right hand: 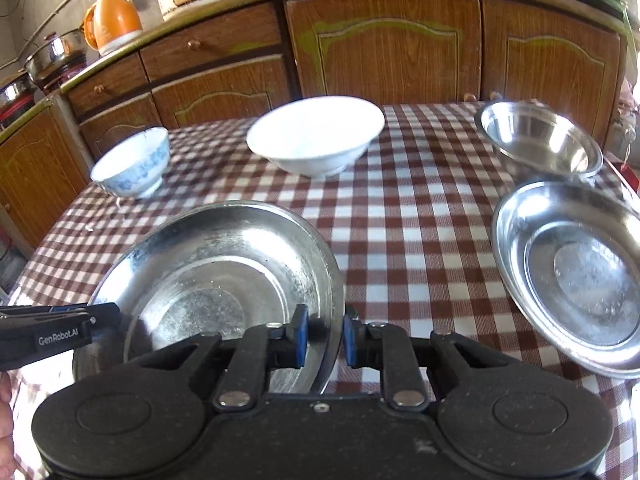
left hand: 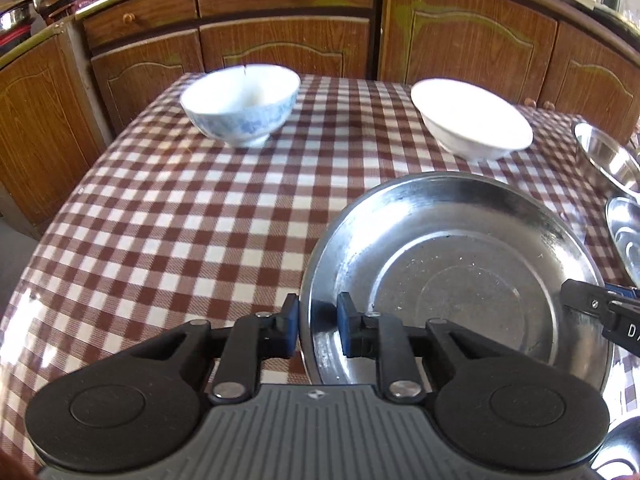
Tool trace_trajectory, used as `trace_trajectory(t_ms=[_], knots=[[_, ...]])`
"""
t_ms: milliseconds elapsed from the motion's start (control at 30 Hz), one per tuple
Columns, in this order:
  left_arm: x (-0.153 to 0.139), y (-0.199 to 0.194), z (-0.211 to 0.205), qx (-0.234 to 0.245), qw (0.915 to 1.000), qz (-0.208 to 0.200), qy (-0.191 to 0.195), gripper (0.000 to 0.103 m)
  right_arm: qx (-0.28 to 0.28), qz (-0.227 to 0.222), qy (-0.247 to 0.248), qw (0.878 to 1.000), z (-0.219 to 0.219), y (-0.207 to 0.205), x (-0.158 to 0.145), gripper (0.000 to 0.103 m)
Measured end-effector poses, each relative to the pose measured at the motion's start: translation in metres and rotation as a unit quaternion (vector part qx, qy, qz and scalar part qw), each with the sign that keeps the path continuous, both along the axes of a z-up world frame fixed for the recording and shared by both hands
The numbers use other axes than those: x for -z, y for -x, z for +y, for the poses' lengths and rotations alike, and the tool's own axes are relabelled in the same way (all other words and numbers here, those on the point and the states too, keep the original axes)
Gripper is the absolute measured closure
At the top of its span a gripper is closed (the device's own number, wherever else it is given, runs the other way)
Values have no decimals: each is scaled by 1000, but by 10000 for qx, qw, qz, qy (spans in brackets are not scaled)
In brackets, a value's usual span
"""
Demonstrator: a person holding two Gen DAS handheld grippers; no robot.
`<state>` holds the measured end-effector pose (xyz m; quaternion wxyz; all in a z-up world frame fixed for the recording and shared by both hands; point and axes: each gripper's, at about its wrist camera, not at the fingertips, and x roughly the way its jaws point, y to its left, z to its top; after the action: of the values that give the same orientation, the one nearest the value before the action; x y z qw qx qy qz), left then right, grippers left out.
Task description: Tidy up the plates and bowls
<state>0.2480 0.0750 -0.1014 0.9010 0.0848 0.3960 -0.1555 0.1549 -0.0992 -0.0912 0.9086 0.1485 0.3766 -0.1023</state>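
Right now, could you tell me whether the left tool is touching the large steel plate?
Touching. In the left wrist view, the left tool straddles the near-left rim of the large steel plate, its blue pads closed on it from both sides.

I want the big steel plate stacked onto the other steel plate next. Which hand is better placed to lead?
The right. The right gripper grips the big steel plate on the rim facing the other steel plate; the left gripper grips the far rim.

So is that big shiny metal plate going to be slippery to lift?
Probably. The steel plate looks smooth and polished, so it may slide. Both hand-held grippers pinch only its thin rim, so it could tip. It looks stiff, not bendy.
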Motion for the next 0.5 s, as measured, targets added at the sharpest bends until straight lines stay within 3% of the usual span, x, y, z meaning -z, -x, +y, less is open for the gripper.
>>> trace_trajectory(t_ms=[500], knots=[[-45, 10, 22, -203, 9989, -403, 83, 82, -155, -401, 116, 9990, 22, 3, -49, 80]])
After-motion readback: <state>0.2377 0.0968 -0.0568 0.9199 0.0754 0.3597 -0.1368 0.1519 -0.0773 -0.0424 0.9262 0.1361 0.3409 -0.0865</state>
